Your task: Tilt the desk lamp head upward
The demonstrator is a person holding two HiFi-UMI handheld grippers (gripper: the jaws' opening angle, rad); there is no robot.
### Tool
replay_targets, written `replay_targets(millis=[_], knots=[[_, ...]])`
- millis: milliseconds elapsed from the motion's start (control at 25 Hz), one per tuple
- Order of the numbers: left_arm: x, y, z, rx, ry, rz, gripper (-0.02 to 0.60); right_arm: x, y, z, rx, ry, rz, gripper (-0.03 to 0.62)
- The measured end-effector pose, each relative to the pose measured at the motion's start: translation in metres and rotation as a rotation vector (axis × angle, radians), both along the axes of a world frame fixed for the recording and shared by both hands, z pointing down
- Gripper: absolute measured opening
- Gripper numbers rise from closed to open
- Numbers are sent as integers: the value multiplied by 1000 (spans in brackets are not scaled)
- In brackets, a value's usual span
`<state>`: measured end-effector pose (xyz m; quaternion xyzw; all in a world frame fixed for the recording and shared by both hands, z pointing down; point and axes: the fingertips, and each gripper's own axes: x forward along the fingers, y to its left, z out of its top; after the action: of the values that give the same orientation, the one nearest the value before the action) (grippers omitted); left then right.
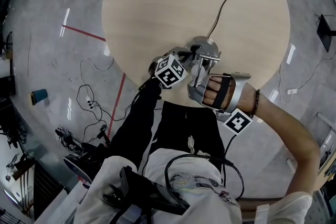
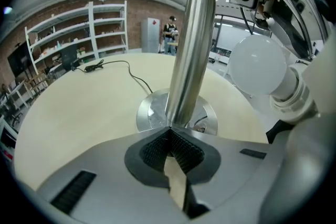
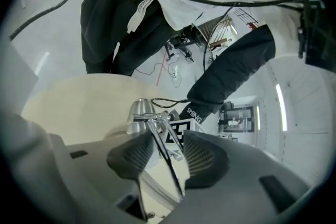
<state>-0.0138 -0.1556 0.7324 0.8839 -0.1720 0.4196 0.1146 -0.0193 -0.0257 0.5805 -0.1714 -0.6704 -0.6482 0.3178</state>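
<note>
I clamp left tool (image 2: 169, 129) on slick lamp stem (image 2: 191, 44); right tool (image 3: 165, 155) apart around wire cage (image 3: 158, 131), likely safest hold; bulb (image 2: 257, 68) fragile.

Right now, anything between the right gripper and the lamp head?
Nothing visible. The wire guard of the lamp head sits between the open jaws of the right gripper, pads not pressing it. The left gripper clamps the lamp pole.
</note>
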Motion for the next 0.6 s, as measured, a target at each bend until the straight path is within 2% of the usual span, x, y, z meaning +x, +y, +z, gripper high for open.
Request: replay_targets(millis=[360, 600], knots=[[1, 0, 2, 5, 0, -20, 3, 0, 4, -17, -188, -26, 38, 184], [-1, 1, -1, 8, -14, -27, 3, -2, 11, -44, -386, -69, 85, 184]])
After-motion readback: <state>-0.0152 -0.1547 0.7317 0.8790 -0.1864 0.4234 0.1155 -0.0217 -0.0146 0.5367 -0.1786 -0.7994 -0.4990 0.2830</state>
